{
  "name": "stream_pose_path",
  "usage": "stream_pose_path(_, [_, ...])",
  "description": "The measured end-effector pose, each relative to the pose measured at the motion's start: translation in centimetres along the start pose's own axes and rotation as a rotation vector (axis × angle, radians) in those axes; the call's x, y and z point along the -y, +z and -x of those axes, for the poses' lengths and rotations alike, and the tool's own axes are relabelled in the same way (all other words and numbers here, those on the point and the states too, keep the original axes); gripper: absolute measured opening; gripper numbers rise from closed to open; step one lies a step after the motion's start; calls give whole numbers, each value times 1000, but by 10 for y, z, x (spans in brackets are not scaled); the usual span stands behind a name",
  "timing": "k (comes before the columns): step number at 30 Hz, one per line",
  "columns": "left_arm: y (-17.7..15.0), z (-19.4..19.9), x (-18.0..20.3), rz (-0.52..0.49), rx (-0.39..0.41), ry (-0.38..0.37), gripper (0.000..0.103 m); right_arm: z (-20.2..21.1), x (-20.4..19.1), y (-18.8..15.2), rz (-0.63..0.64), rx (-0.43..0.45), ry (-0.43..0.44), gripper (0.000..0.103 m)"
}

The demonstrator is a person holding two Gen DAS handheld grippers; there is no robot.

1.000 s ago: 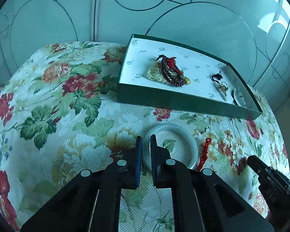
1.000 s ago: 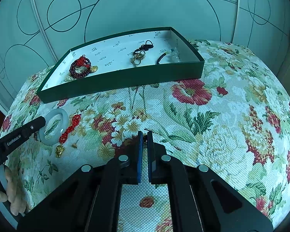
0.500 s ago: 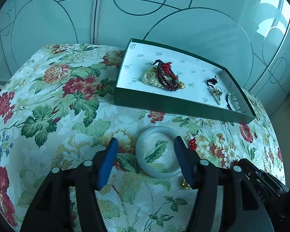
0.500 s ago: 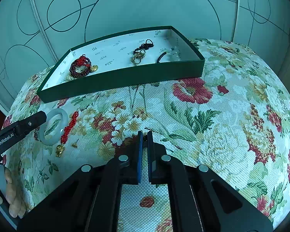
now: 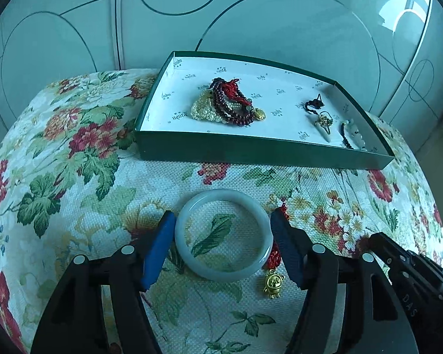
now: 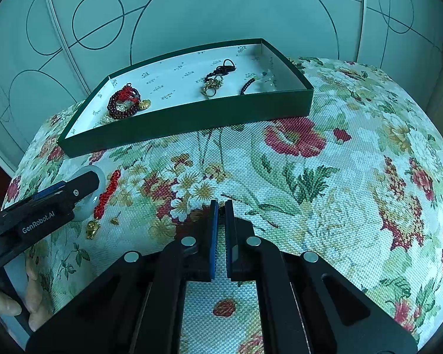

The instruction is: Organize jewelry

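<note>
A pale jade bangle lies flat on the floral cloth. My left gripper is open and straddles it, one blue pad close on each side, neither clearly pressing. Just right of the bangle lies a red knotted cord with a gold charm. The right wrist view shows the same bangle, the cord and the left gripper's finger. My right gripper is shut on nothing, low over the cloth in the middle. Behind stands the green box.
The box holds a dark red bead bracelet, pale beads, a black cord pendant and a dark bracelet. A small gold piece lies by the charm. A person's hand holds the left gripper. Patterned panels stand behind.
My left gripper's jaws went from shut to wide open and moved forward, so the pads now flank the bangle. The right gripper has stayed still and shut.
</note>
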State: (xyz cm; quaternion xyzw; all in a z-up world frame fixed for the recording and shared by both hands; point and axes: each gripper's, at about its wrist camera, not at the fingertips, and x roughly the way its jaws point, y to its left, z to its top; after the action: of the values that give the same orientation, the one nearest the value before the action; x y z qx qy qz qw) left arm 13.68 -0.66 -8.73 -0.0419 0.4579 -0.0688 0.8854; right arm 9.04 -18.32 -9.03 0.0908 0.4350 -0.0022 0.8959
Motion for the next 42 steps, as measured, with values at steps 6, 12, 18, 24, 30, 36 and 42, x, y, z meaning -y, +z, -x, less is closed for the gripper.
stream_pose_path(6, [2, -4, 6, -34, -7, 12, 72, -1, 0, 0, -3, 2, 4, 4])
stream_pose_path(12, [-2, 1, 0, -29, -11, -1, 72, -1, 1, 0, -9, 1, 9, 4])
stream_pose_path(18, [2, 0, -10, -6, -12, 13, 72, -1, 2, 1, -16, 2, 11, 4])
stream_pose_path(24, [5, 3, -8, 38, -35, -60, 72, 0, 5, 1, -23, 3, 13, 4])
stream_pose_path(30, [5, -3, 1, -11, -51, -28, 73, -1, 3, 1, -27, 4, 16, 4])
stream_pose_path(36, [4, -3, 3, -38, -65, -3, 73, -1, 3, 0, -35, 5, 26, 4])
stream_pose_path(42, [1, -9, 12, -109, -26, 59, 70, -1, 5, 0, -38, 3, 32, 4])
